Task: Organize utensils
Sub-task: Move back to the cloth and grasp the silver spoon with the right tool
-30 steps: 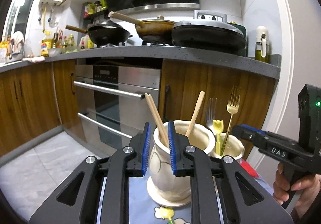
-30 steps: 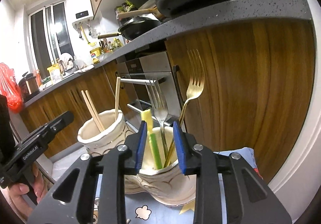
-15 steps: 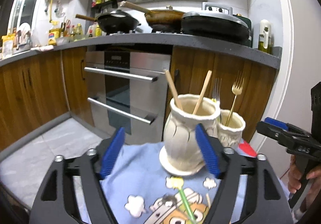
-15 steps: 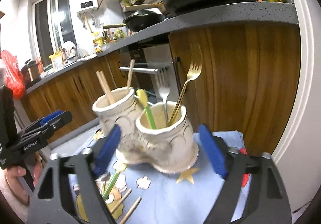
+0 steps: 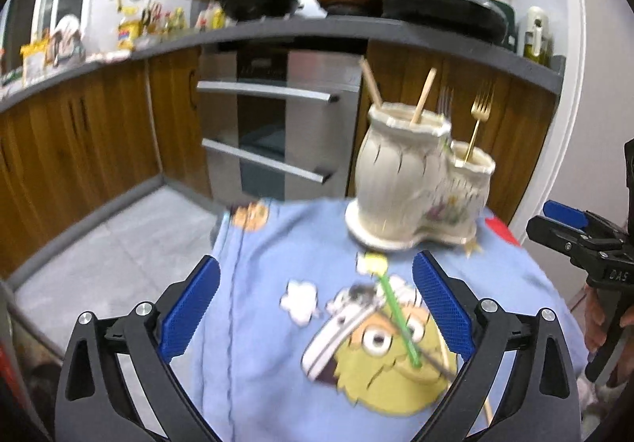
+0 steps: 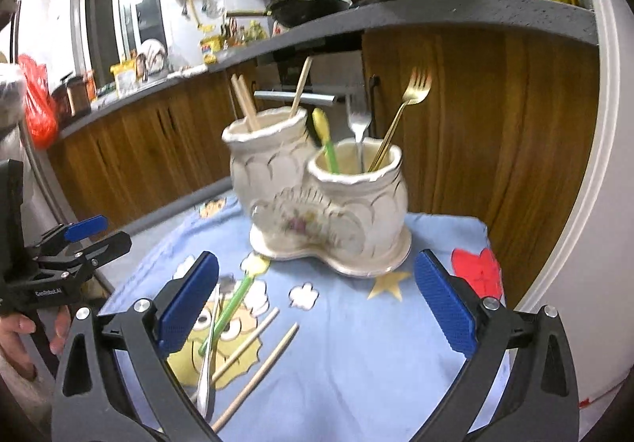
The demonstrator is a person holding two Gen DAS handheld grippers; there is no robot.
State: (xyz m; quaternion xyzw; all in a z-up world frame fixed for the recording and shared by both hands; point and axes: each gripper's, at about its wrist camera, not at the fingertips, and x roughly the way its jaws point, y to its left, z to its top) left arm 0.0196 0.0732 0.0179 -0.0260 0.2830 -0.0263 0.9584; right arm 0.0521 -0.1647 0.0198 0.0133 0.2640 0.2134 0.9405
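The left tongs (image 5: 315, 307) and the right tongs (image 6: 317, 303) are both opening, their blue pads spread wide, with nothing pressed between them; each hangs above the near part of the desk (image 6: 356, 343), which is covered by a blue cartoon-print cloth (image 5: 277, 343).

A cream ceramic double holder (image 6: 317, 204) stands at the far edge of the desk. Its taller pot (image 6: 265, 156) holds wooden chopsticks (image 6: 243, 101); its shorter pot (image 6: 360, 180) holds a gold fork (image 6: 412, 93), a silver fork (image 6: 358, 125) and a green-handled utensil (image 6: 327, 140).

Loose on the cloth nearer the tongs lie another green-handled utensil (image 6: 233, 303), two wooden chopsticks (image 6: 257, 358) and a silver utensil (image 6: 210, 354), whose type is unclear.
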